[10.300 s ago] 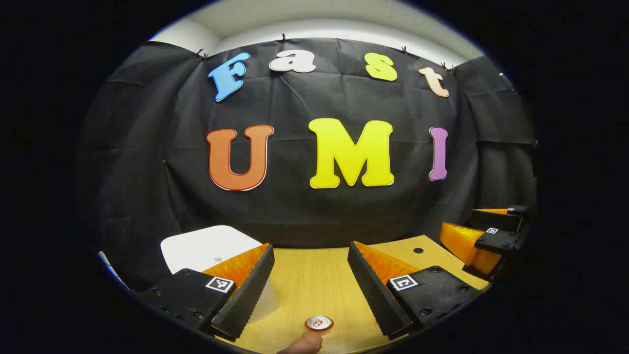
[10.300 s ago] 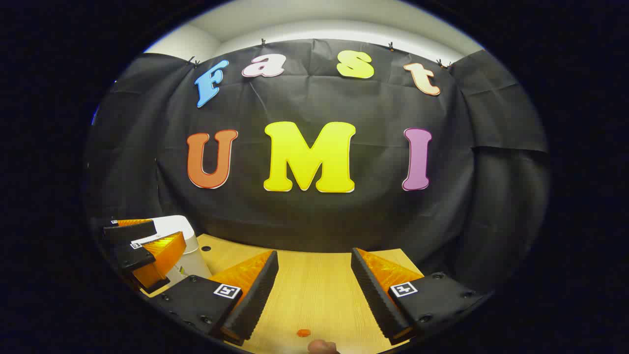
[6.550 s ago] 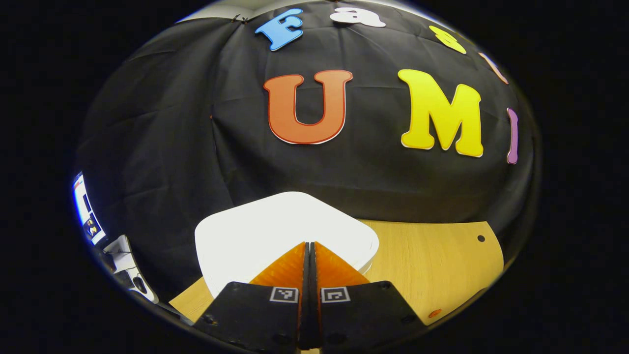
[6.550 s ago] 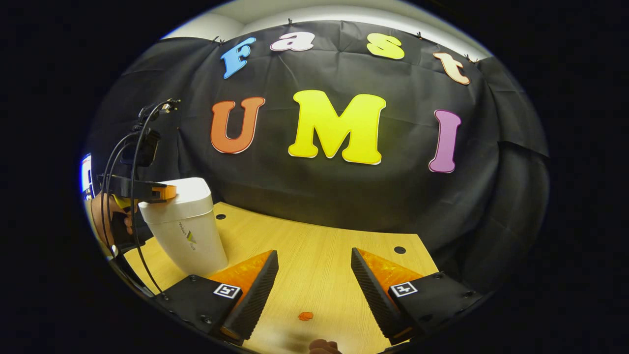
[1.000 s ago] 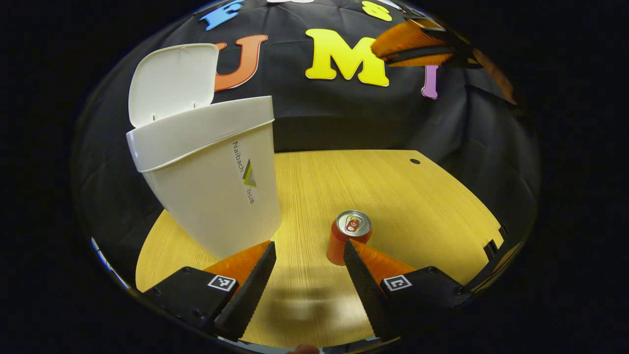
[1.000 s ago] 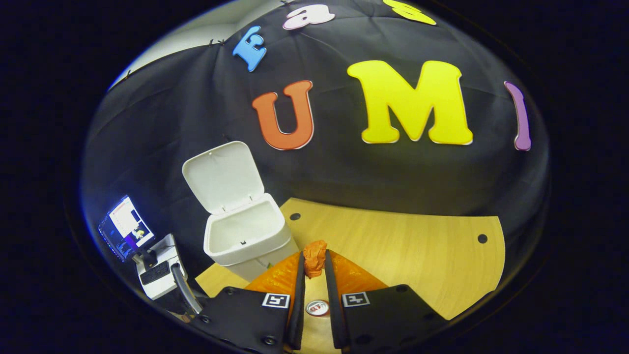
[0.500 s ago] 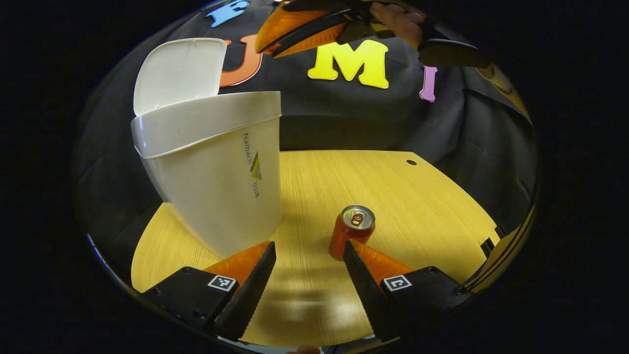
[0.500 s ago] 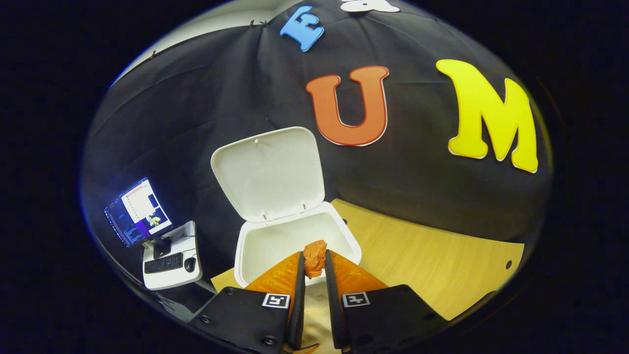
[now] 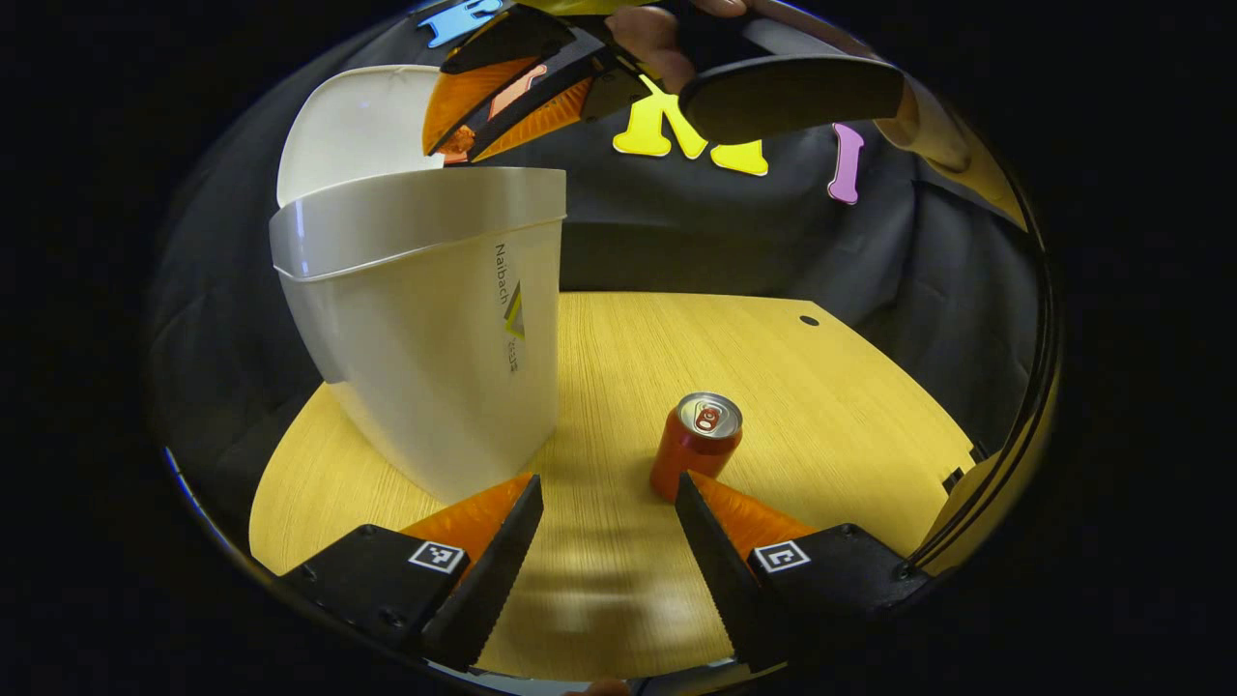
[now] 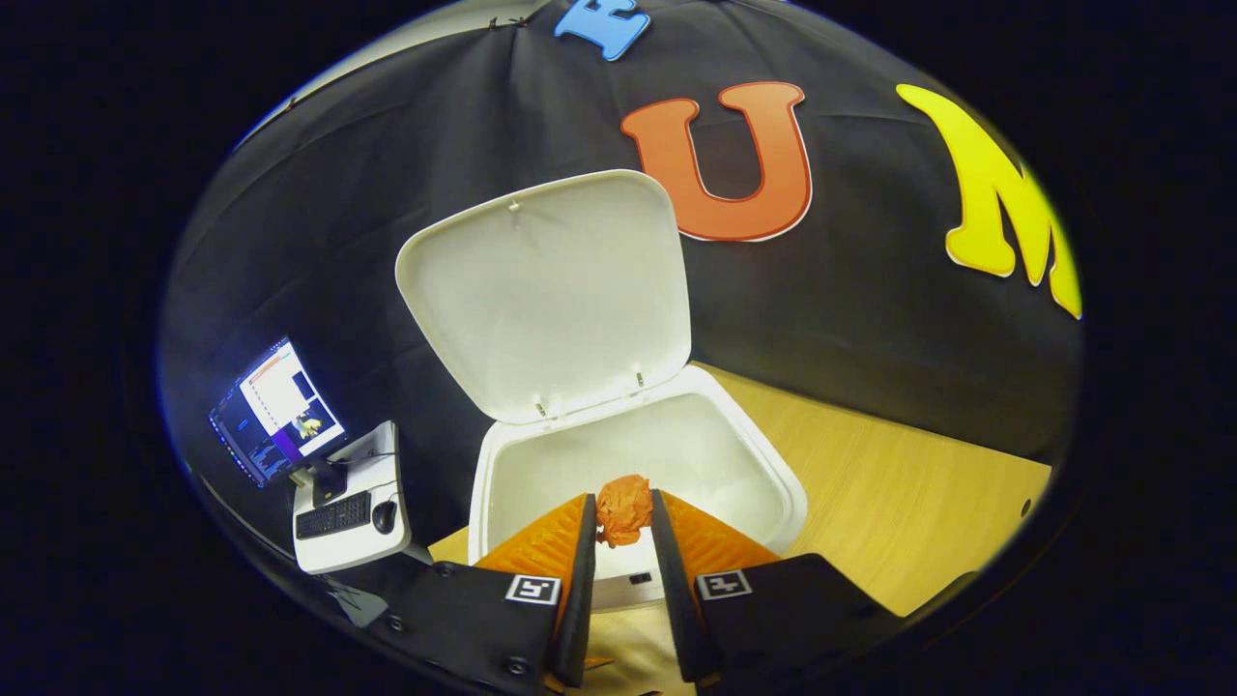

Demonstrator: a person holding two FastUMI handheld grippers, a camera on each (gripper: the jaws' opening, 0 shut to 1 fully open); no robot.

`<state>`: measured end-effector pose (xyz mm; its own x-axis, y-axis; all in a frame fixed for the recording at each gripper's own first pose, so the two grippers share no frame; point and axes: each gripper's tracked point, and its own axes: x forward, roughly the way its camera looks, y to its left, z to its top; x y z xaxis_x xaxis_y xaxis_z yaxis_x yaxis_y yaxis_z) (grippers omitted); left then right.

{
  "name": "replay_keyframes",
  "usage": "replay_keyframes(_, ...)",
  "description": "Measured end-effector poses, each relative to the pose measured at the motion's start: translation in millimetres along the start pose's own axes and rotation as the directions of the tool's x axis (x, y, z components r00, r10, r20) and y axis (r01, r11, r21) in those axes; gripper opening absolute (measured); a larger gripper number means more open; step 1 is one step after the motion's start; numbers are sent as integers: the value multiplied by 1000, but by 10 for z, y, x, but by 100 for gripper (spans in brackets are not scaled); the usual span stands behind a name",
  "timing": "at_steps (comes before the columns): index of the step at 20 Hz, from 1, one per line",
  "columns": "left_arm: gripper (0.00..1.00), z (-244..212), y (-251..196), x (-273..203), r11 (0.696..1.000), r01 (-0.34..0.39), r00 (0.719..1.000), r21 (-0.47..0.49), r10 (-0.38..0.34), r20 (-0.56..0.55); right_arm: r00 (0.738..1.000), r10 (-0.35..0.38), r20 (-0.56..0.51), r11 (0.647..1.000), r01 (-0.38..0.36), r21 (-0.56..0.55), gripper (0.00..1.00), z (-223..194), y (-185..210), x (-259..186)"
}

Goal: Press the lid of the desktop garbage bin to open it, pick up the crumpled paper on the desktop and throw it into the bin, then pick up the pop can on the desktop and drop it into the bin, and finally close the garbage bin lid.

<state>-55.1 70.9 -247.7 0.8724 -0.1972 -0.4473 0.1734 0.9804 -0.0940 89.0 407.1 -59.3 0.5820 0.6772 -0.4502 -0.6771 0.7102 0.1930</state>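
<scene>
While pinched between the two fingers of the right gripper, sits a crumpled orange paper ball at 6 o'clock in the right gripper view, directly above the open mouth of the white desktop garbage bin. Held by the tips only, with the fingers pressed close on either side. Beyond it, at 12 o'clock from the paper, stands the bin's lid, hinged up and tilted back against the black cloth wall. Inside of the bin white; contents cannot be made out.

Seen from the left gripper view: same bin at 10 o'clock, standing on the pale wooden desktop, lid raised behind its rim. Right gripper up at 12 o'clock, angled down toward the bin's rim, gripped by a hand at the top edge. Red pop can upright at 5 o'clock from the bin, apart from it, silver top showing. Left gripper at 6 o'clock, fingers spread wide and holding nothing, low over the desktop; right finger's tip just in front of the can's base, whether touching cannot be told.

Off at 8 o'clock in the right gripper view, beyond the desk: a lit monitor with a keyboard and mouse on a small white stand.
</scene>
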Motion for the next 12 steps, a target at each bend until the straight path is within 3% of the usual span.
replay_keyframes(1,93,-8,-8,3,1000,3,1000,-4,-3,-3,1000,1,3,1000,-1,4,39,4,2,11)
replay_keyframes(2,93,-21,1,-3,1000,3,1000,-6,-3,-5,1000,5,10,1000,-5,10,31,22,-33,-3)
replay_keyframes(3,93,-23,12,2,1000,5,1000,-8,-5,-7,1000,20,15,1000,-21,20,35,39,6,-33)
replay_keyframes(4,93,-26,26,13,1000,8,1000,-9,-8,-10,1000,25,20,999,-25,25,63,86,10,-98)
replay_keyframes(6,93,-27,17,26,1000,14,1000,-4,-14,-10,999,18,36,999,-19,35,80,96,-18,-106)
replay_keyframes(8,93,-27,-23,37,1000,29,1000,0,-29,-13,999,14,51,999,-16,40,82,118,-52,-198)
replay_keyframes(9,93,-35,-76,60,998,55,998,1,-55,-14,998,10,59,999,-13,51,90,135,-86,-247)
replay_keyframes(10,93,-40,-145,81,997,75,997,18,-75,-13,998,9,65,998,-13,64,87,121,-127,-302)
replay_keyframes(11,93,-45,-171,95,997,71,997,42,-71,-12,997,-2,72,997,-4,77,95,128,-202,-370)
replay_keyframes(12,93,-50,-245,98,995,68,998,69,-68,-11,997,-17,78,996,10,88,96,107,-295,-432)
